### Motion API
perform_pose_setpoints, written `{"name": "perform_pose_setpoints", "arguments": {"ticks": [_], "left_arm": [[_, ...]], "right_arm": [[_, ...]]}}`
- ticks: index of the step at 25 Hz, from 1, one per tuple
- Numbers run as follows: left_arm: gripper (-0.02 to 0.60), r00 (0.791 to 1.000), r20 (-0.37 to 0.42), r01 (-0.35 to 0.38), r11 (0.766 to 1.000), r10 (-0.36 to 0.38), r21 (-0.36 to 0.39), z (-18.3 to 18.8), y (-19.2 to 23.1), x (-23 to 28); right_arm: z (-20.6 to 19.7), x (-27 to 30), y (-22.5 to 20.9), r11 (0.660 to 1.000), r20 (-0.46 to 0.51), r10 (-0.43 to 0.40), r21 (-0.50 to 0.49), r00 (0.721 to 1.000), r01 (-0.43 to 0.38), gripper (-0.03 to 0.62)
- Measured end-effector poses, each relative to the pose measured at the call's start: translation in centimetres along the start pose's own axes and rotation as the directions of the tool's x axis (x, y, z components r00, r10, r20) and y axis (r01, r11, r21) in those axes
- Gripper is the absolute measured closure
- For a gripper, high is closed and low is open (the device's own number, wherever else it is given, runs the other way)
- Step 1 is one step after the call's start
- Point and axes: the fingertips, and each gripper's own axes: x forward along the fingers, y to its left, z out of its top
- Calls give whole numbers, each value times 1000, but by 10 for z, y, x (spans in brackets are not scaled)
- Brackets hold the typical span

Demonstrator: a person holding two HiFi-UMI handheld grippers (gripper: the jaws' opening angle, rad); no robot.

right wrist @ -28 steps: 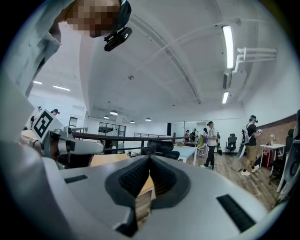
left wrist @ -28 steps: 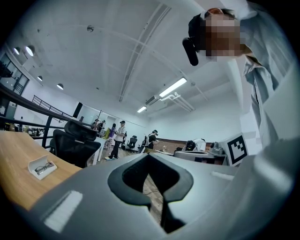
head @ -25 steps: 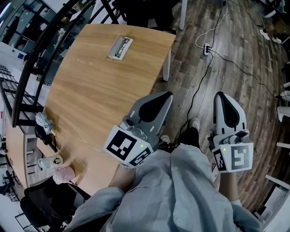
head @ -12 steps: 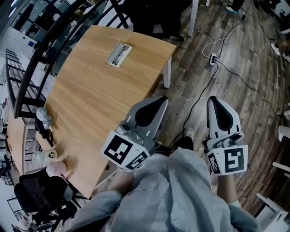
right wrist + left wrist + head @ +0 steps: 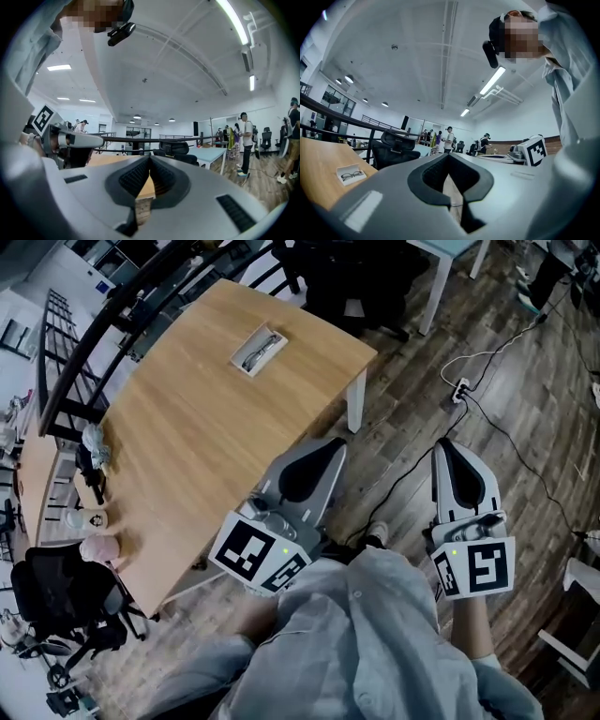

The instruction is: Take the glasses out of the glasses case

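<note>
The glasses case (image 5: 258, 350) lies open at the far side of the wooden counter (image 5: 187, 446), near its far edge, and the glasses (image 5: 253, 355) are inside it. The case is well apart from both grippers.

The left gripper (image 5: 325, 446) is held in the air by the near right edge of the counter and it points toward the far side. In the left gripper view its jaws are together at the tips and nothing is between them; the open case with the glasses shows small at the left in that view.

The right gripper (image 5: 451, 444) is held to the right of the left one, over the wooden floor (image 5: 403, 456) and off the counter. In the right gripper view its jaws also meet at the tips and they hold nothing.

The person's light shirt (image 5: 366, 643) fills the near part of the head view. On the floor at the far right there is a power strip (image 5: 460, 387) with cables. At the left end of the counter stand a cup (image 5: 86, 518) and some small things which I cannot make out, and a black chair (image 5: 66, 601) is near them.
</note>
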Motion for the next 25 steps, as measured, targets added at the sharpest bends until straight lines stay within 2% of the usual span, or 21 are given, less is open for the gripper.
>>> {"name": "perform_pose_setpoints", "arguments": {"ticks": [5,11,13,15,17,20,25], "left_arm": [[578,995,20,-97,995,97,12,-1,-3,10],[578,978,48,-205,978,204,22,1,-8,10],[578,971,54,-237,970,234,57,4,-11,8],[578,960,57,-281,951,275,126,8,-11,5],[578,951,62,-309,937,303,163,9,-12,4],[578,944,69,-329,933,322,148,10,-12,0],[578,938,78,-346,932,339,109,8,0,-3]], "right_arm": [[-4,12,-18,997,12,79,4,997,-79,592],[-5,20,-27,982,27,187,1,982,-187,592],[-4,21,-26,976,26,219,-4,975,-219,592],[-4,24,-24,968,28,249,-12,968,-249,592],[-5,27,-21,961,31,275,-20,961,-274,592],[-5,32,-17,956,35,292,-26,956,-291,592],[-1,40,-31,968,55,250,-32,967,-249,592]]}}
